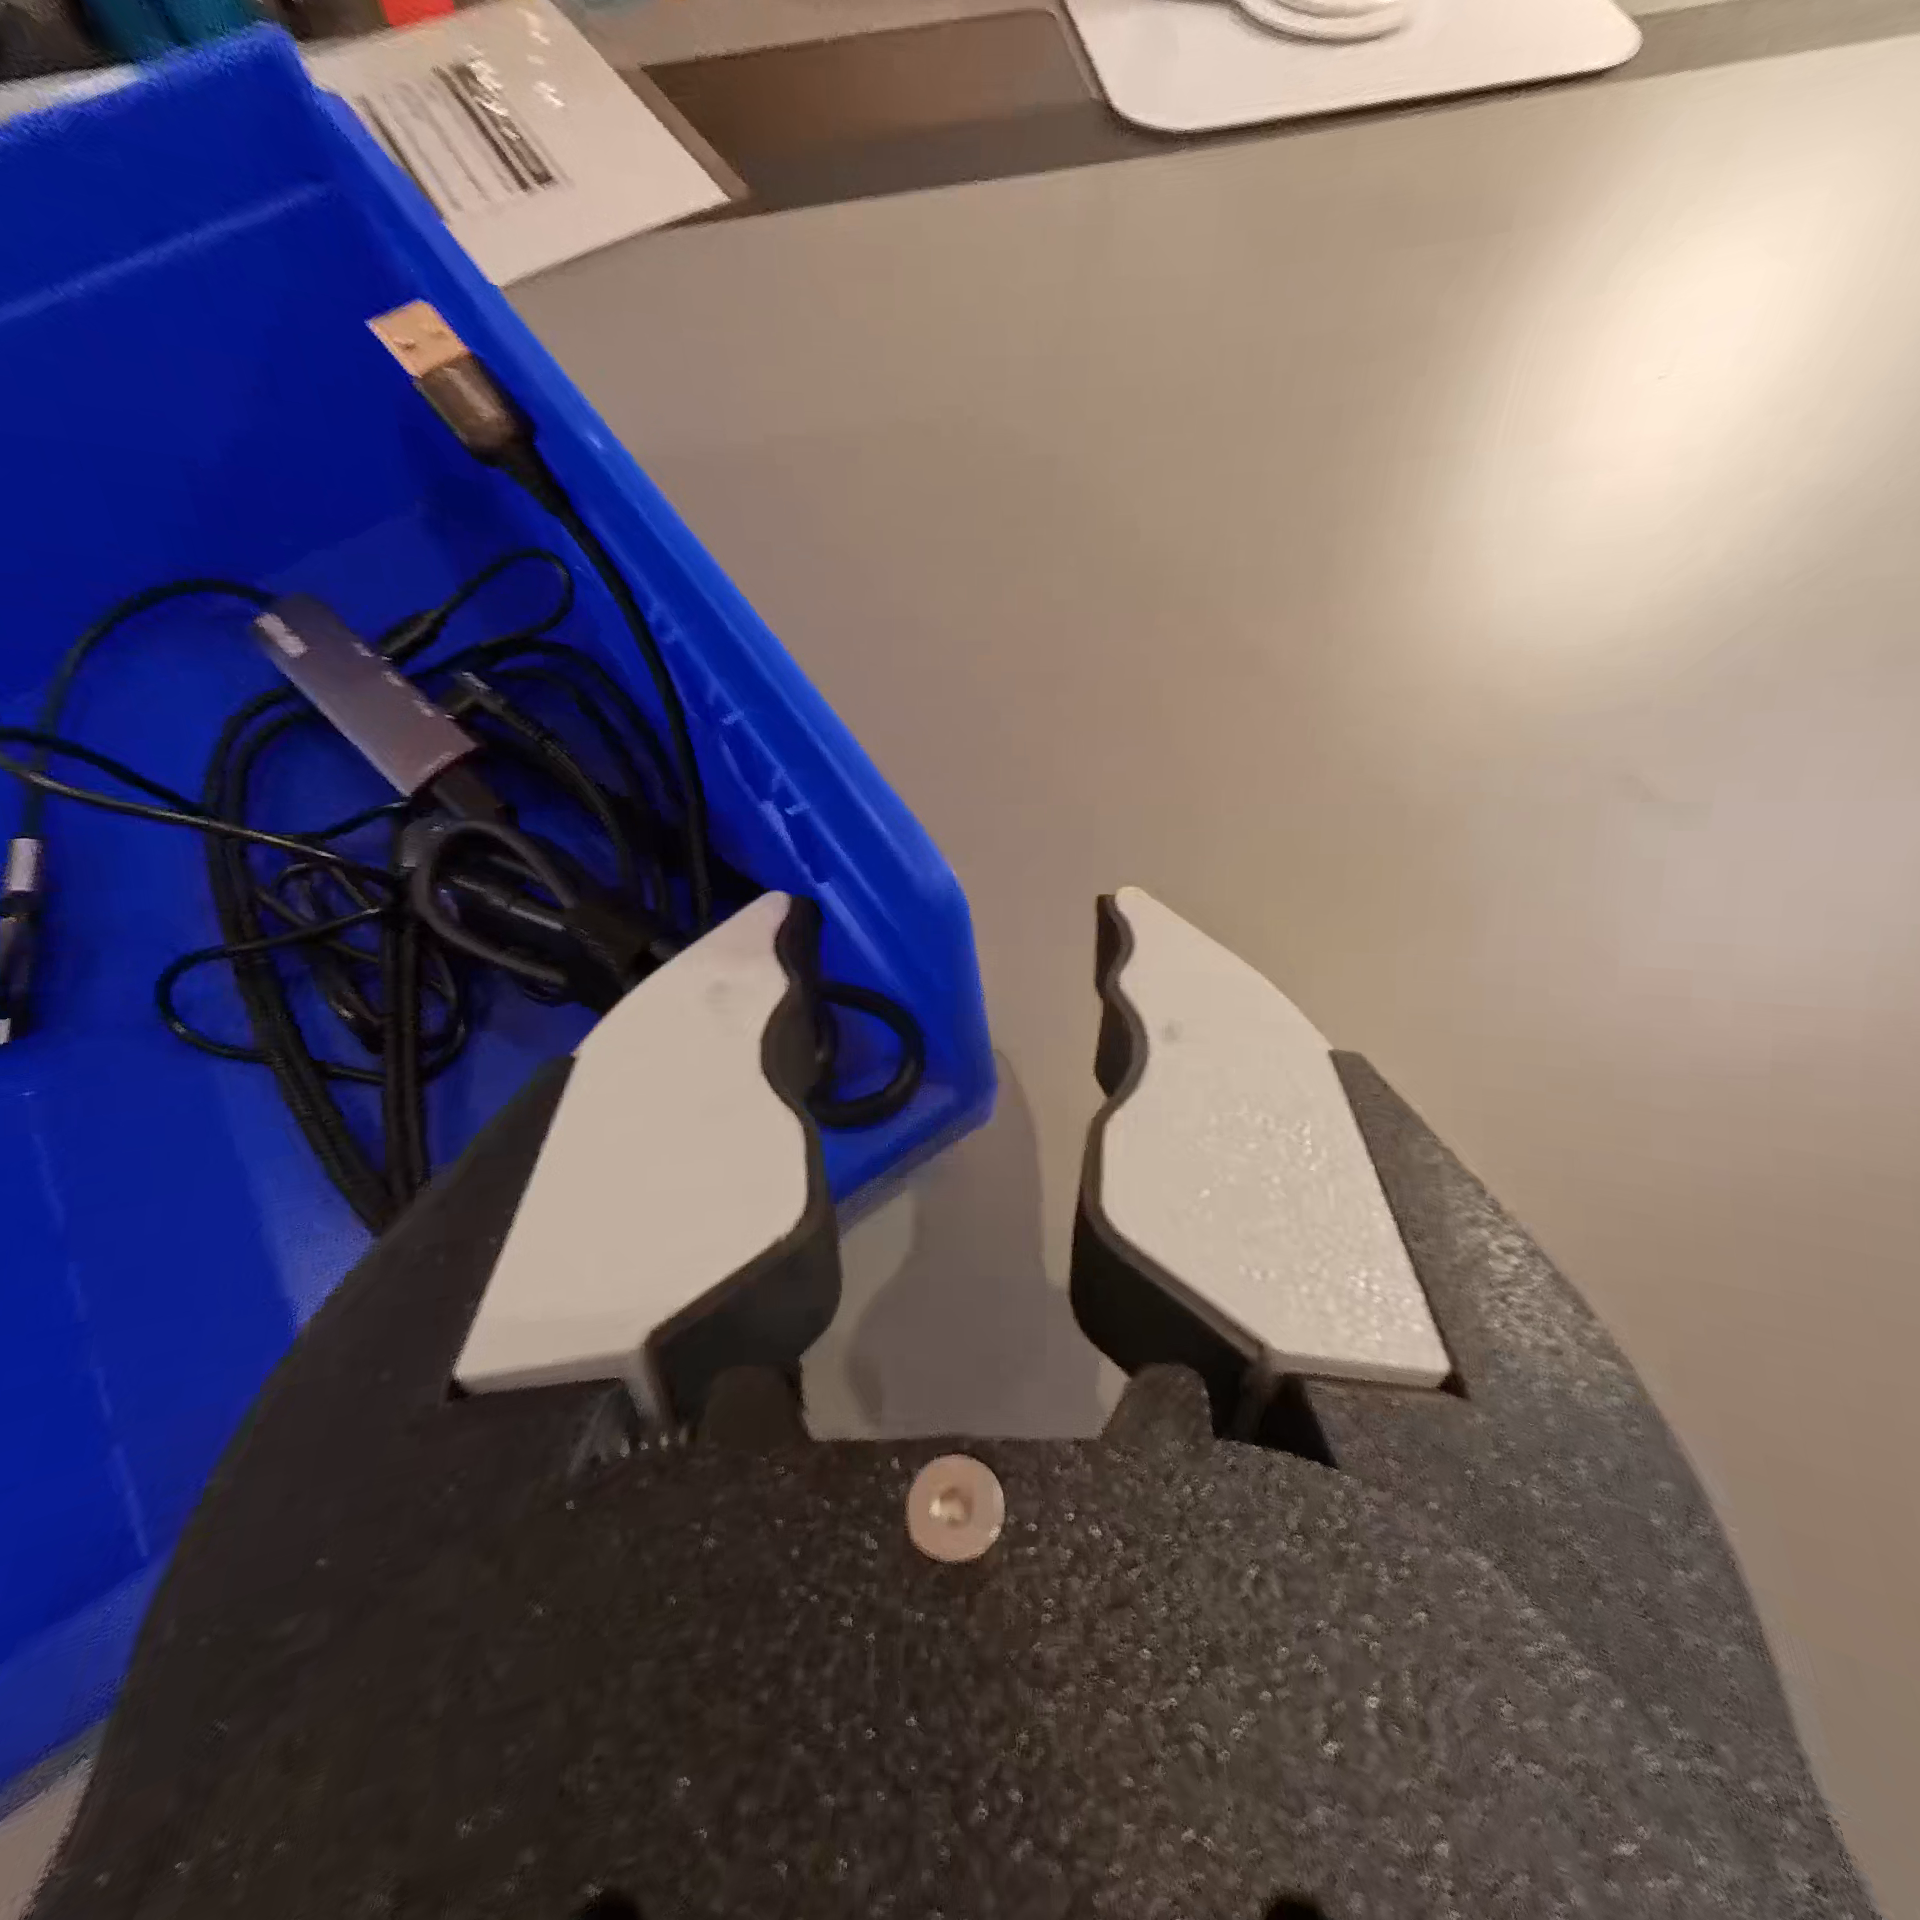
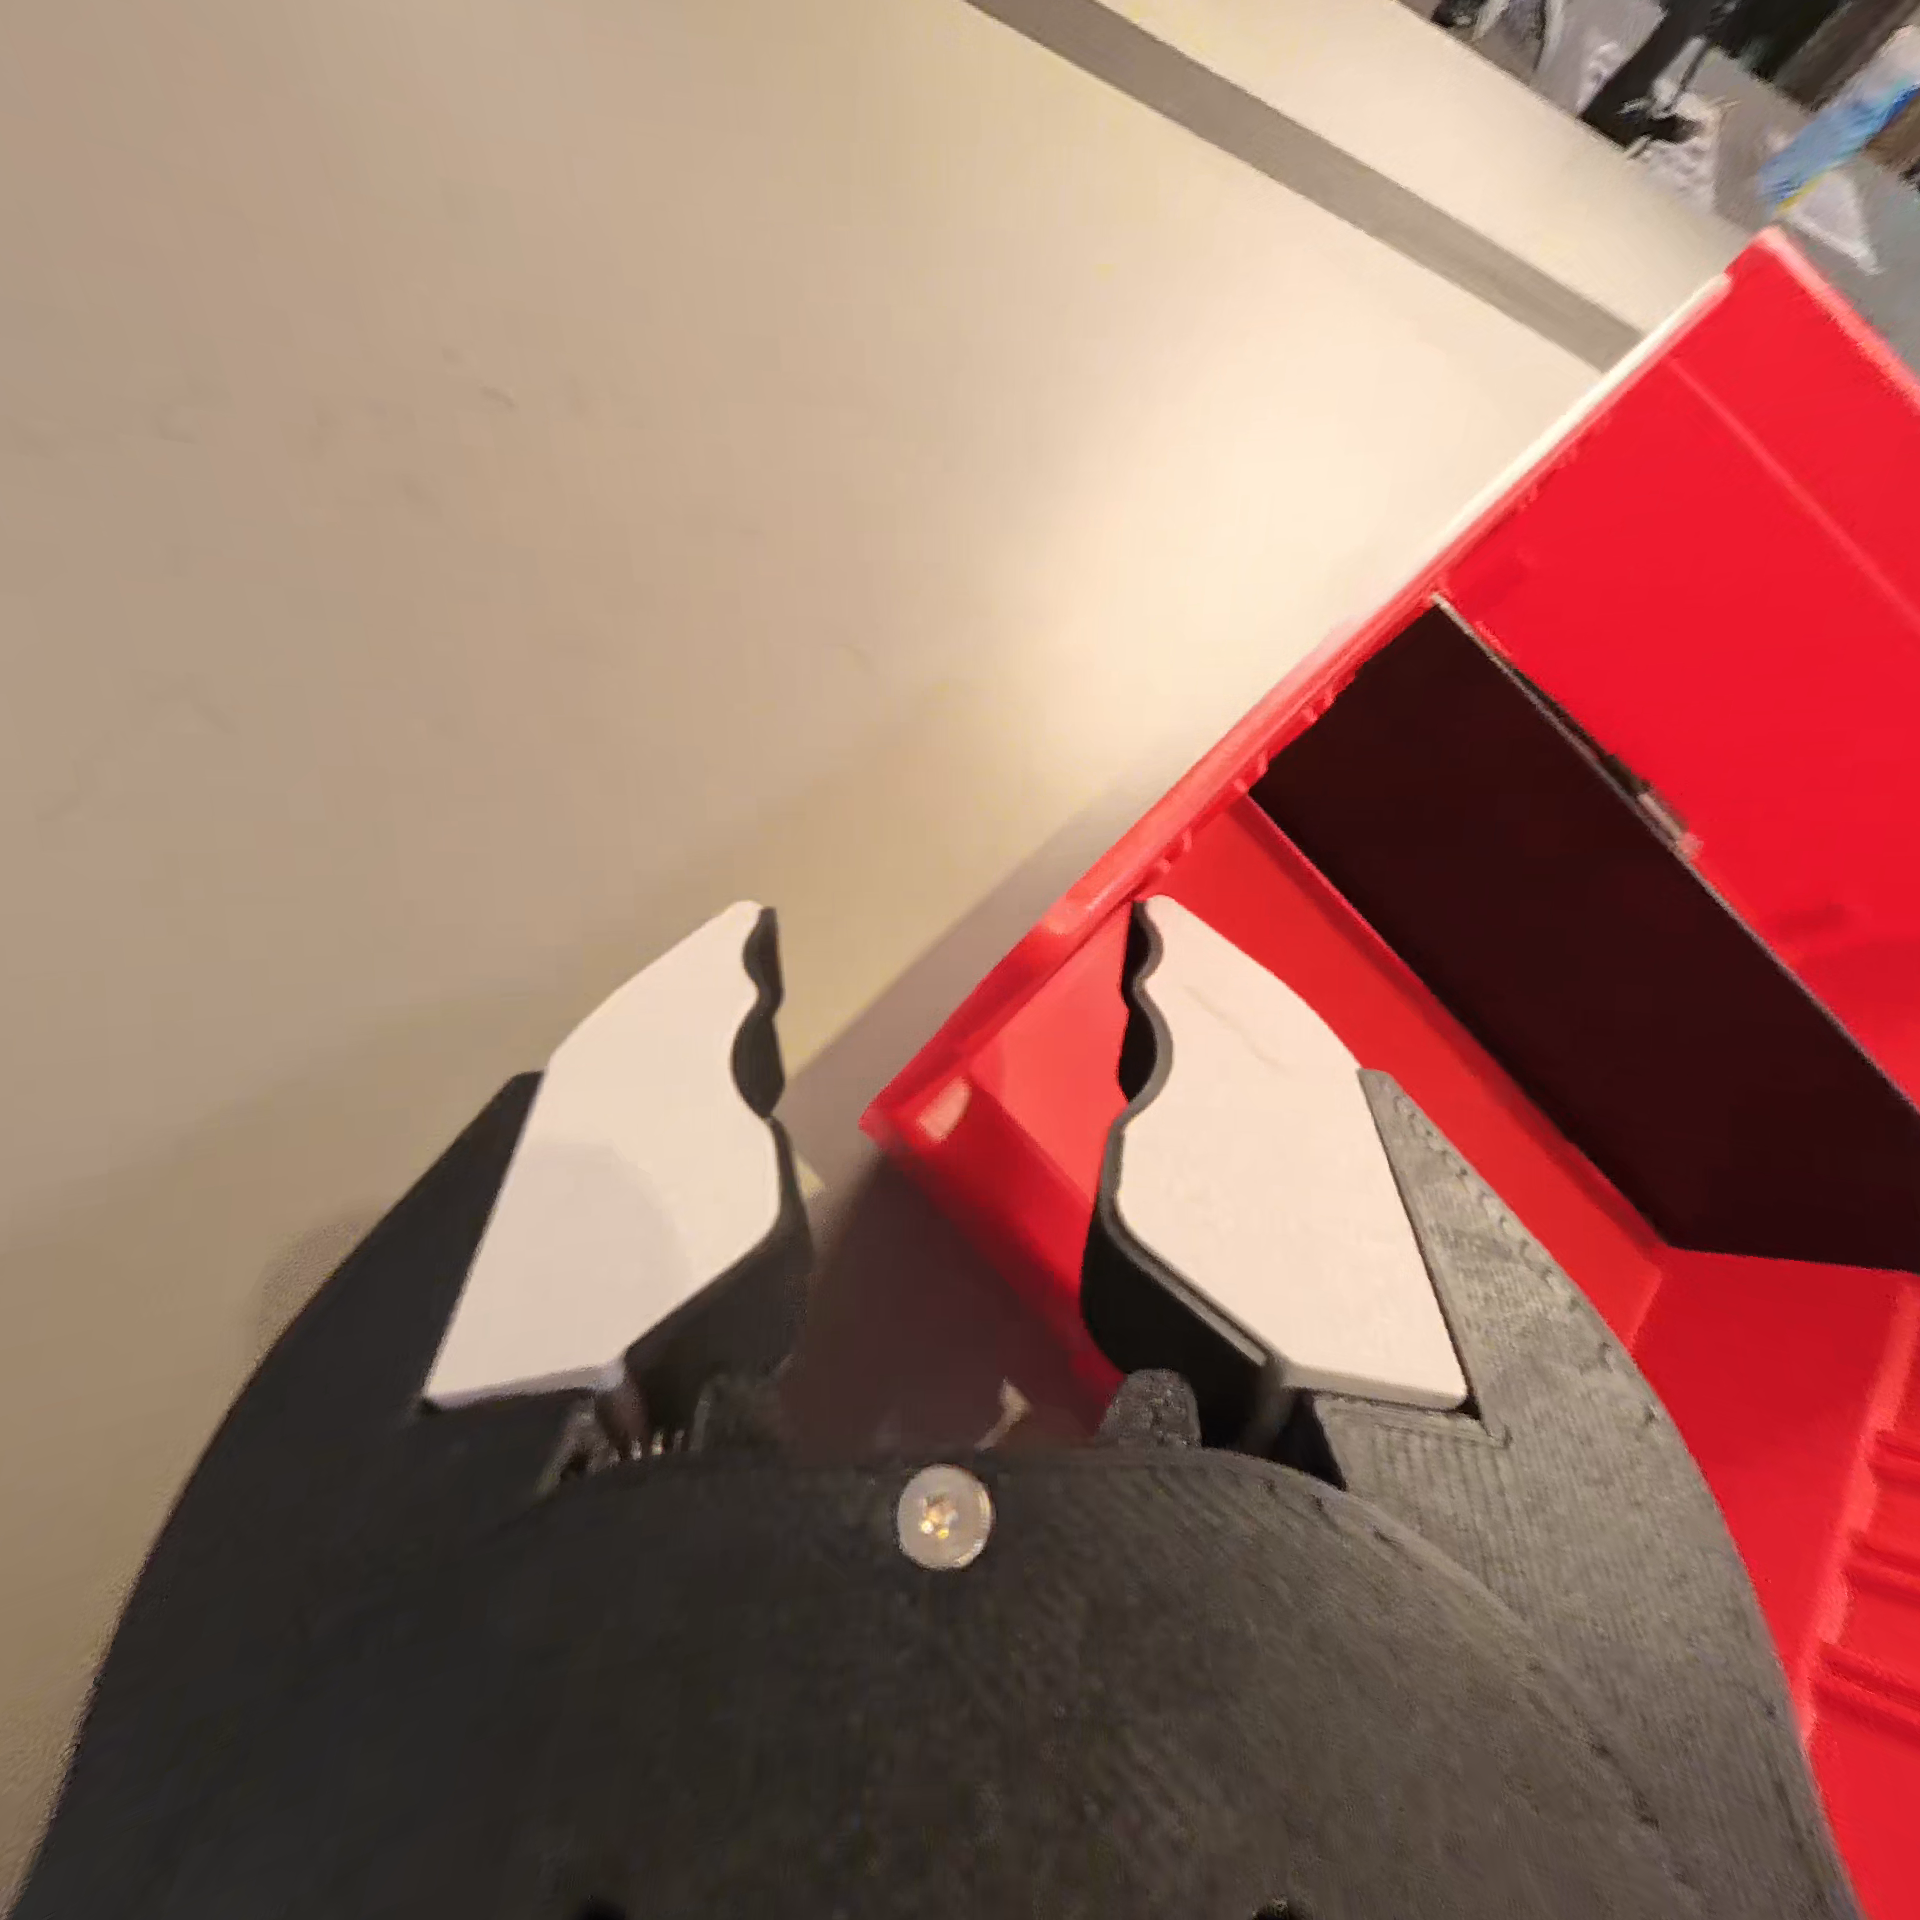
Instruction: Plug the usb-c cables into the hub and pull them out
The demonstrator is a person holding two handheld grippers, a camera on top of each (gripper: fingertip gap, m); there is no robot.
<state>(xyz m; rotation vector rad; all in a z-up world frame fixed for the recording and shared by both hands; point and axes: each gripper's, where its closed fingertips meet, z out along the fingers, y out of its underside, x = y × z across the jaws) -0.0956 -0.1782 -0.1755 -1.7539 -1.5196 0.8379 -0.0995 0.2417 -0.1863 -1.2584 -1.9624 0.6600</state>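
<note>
Both grippers, left [image 1: 940, 914] and right [image 2: 951, 920], gape empty. Hub [image 1: 364, 701] light, rigid: pinch its flat sides. Cables [image 1: 436, 935] limp, tangled: grab by plugs.

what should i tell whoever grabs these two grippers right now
Left gripper: open, empty, hovering at the near corner of the blue bin.
Right gripper: open, empty, over the near corner of the red bin, which holds a dark flat panel.
Hub: lying in the blue bin on a tangle of black cables. One cable's metal plug leans up against the bin wall.
Done: nothing that shows; neither gripper holds anything. Whether any cable already sits in the hub is too blurred to tell.
Left: get the hub and cables out onto the table, plug the cables in, pull them out.
</note>
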